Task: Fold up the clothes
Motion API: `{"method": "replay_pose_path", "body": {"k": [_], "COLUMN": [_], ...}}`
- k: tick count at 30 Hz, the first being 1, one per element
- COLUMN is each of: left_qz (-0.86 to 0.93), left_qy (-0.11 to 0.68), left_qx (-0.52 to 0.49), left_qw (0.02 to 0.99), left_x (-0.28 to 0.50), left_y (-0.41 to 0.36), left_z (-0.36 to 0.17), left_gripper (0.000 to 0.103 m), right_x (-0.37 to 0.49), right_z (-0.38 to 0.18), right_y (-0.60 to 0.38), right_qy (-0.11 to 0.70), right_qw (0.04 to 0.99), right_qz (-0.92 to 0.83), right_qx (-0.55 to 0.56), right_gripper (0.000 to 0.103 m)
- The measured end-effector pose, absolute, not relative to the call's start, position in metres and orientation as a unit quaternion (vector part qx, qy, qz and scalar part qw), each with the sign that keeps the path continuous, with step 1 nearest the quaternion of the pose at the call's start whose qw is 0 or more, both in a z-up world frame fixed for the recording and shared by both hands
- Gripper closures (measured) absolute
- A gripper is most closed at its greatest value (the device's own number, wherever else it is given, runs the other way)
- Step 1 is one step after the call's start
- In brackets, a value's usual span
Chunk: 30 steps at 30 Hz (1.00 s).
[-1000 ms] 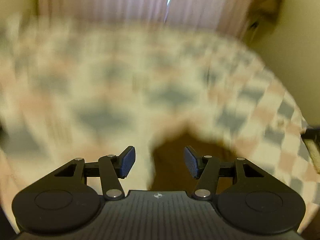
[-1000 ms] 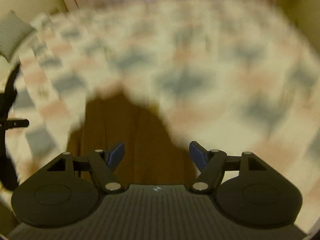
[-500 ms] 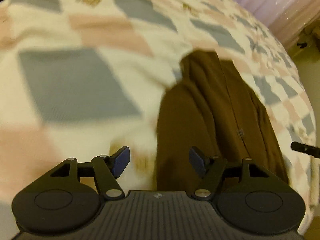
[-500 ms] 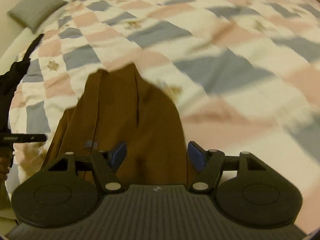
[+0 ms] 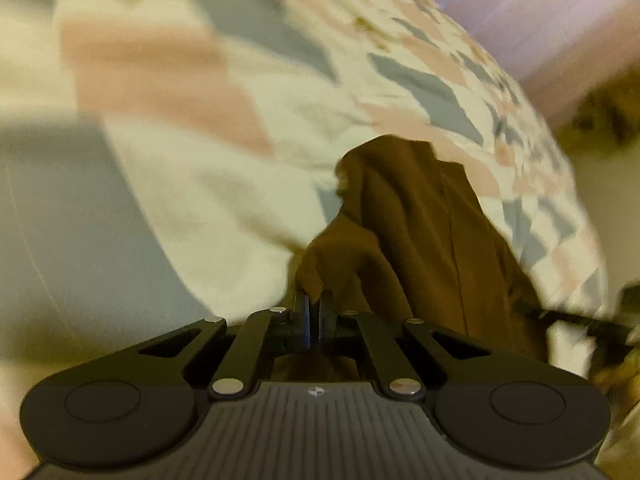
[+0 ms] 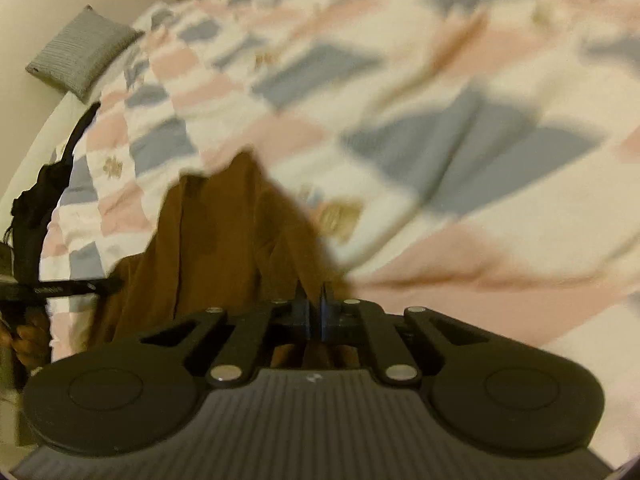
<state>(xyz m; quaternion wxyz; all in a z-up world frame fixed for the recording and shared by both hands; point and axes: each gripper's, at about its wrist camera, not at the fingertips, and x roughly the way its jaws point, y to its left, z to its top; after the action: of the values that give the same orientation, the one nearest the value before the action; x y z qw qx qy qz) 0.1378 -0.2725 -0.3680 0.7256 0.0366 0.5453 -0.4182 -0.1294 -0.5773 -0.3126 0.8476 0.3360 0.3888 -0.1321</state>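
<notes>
A brown garment (image 5: 432, 232) lies lengthwise on a checked bedspread (image 5: 168, 128); it also shows in the right wrist view (image 6: 216, 240). My left gripper (image 5: 314, 312) is shut on the garment's near left edge, with cloth bunched over the fingertips. My right gripper (image 6: 314, 308) is shut on the garment's near right edge. Each view shows the other gripper's black tip at its side, the right one in the left wrist view (image 5: 576, 320) and the left one in the right wrist view (image 6: 60, 290). Both views are blurred by motion.
The bedspread (image 6: 440, 120) has grey, pink and cream squares. A grey pillow (image 6: 80, 56) lies at the bed's far left corner by a cream wall. Pink curtains (image 5: 540, 20) hang beyond the bed. A dark object (image 6: 40, 200) hangs at the bed's left edge.
Both grippers were open above the garment's near end; they have come down and closed on its near edge, left and right. The cloth now bunches at the fingertips.
</notes>
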Motion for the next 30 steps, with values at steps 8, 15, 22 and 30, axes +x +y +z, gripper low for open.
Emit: {"method": "replay_pose_path", "body": {"k": [8,15,22,30], "left_qz": [-0.476,-0.487,-0.434,-0.413], "left_qy": [0.405,0.344,0.403,0.612], "left_qx": [0.231,0.370,0.314,0.166], "left_qw": [0.746,0.712,0.742,0.654], "left_x": [0.183,0.200,0.160,0.048], "left_y": [-0.357,-0.465,-0.400,-0.250], "left_z": [-0.265,-0.294,-0.300,-0.301], "left_gripper": [0.100,0.076,0.056,0.037], "right_x": [-0.161,-0.171,-0.241,-0.311], "right_z": [-0.229,-0.245,-0.254,-0.310], "right_y": [-0.647,-0.724,-0.589,-0.455], "right_qy": [0.355,0.370,0.391,0.458], "right_qw": [0.879,0.843,0.830,0.700], "right_qz": [-0.172,-0.262,-0.201,-0.163], "right_qx": [0.267,0.289,0.344,0.523], "right_gripper": [0.103,0.090,0.036,0.036]}}
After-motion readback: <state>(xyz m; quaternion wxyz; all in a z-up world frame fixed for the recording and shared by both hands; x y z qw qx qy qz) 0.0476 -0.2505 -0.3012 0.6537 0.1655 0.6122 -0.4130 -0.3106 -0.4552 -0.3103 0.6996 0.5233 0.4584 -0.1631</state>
